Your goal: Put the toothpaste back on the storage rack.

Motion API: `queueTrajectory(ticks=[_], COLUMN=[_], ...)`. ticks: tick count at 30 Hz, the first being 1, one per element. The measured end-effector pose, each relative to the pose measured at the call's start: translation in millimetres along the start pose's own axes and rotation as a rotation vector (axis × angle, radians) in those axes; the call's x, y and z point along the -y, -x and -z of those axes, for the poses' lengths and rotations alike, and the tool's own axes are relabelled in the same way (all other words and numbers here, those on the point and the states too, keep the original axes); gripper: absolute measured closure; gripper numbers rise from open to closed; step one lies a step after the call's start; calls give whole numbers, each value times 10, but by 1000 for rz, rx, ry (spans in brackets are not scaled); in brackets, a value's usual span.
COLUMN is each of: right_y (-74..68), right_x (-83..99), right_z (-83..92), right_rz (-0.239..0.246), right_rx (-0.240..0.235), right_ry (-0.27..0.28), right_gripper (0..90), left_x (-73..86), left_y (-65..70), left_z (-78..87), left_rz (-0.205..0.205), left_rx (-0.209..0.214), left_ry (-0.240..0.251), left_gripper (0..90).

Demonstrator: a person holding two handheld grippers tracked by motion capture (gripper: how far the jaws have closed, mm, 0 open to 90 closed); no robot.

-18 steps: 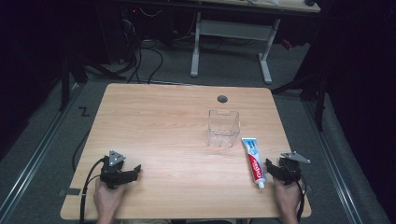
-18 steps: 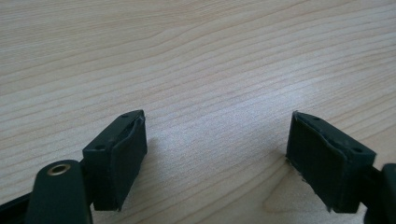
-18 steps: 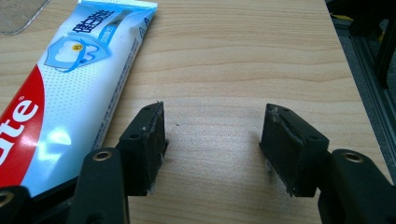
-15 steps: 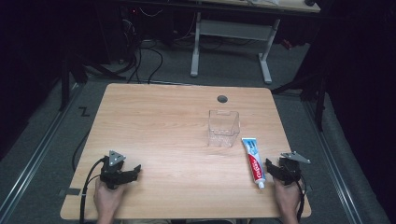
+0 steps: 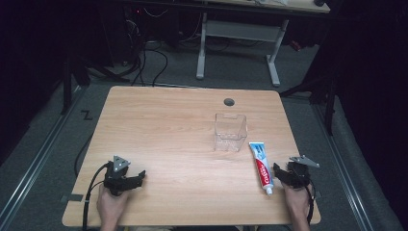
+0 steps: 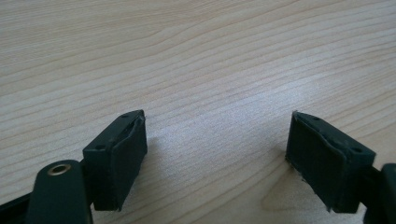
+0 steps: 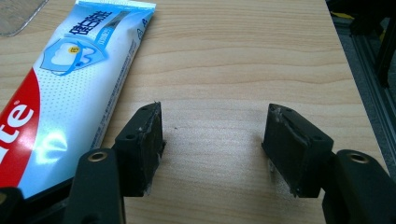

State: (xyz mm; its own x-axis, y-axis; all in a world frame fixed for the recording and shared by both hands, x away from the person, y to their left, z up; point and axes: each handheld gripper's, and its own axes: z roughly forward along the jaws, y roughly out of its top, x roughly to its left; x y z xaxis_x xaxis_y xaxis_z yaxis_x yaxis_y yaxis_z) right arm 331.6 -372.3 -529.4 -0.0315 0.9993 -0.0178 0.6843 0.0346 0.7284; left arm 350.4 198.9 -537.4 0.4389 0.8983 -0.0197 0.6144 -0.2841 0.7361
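High view first: we see a pale wooden table (image 5: 173, 125) with fine grain, a clear square plastic box (image 5: 230, 131) on it, and a flat toothpaste tube (image 5: 261, 166) in white, blue and red just beside the box, near the right edge. Our right gripper (image 5: 279, 174) rests on the wood close beside the tube, its black padded jaws spread wide, gripping nothing. Our left gripper (image 5: 136, 178) sits well apart near the front left, jaws likewise spread over bare wood.

A light wooden table (image 5: 163, 130) carried a toothpaste tube (image 5: 262, 166) near its right edge. A clear container (image 5: 230, 131), seemingly empty, stood just beyond it, with a round hole (image 5: 229, 102) near the far edge.
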Motion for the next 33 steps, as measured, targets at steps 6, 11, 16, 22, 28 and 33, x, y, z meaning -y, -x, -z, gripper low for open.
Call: queueTrajectory(ticks=[6,11,16,22,28,33], right_y=[8,6,8,6,-18,-58], right_x=[-15,-15,-14,-16,-81,-143], right_z=[1,4,30,93,219,347], right_rz=[4,-2,13,8,25,39], right_rx=[-2,15,30,20,8,-35], right_ry=[-12,-15,-25,-21,18,39], right_gripper=[375,336,326,330,374,422], left_x=[-1,-1,0,0,0,-1], left_y=[2,2,1,0,-4,2], left_z=[-1,-1,-1,0,1,-1], left_rz=[-1,-1,-1,0,1,-3], left_rx=[-1,0,0,0,2,1], left_ry=[-1,0,0,0,0,-2], left_gripper=[207,206,206,206,207,204])
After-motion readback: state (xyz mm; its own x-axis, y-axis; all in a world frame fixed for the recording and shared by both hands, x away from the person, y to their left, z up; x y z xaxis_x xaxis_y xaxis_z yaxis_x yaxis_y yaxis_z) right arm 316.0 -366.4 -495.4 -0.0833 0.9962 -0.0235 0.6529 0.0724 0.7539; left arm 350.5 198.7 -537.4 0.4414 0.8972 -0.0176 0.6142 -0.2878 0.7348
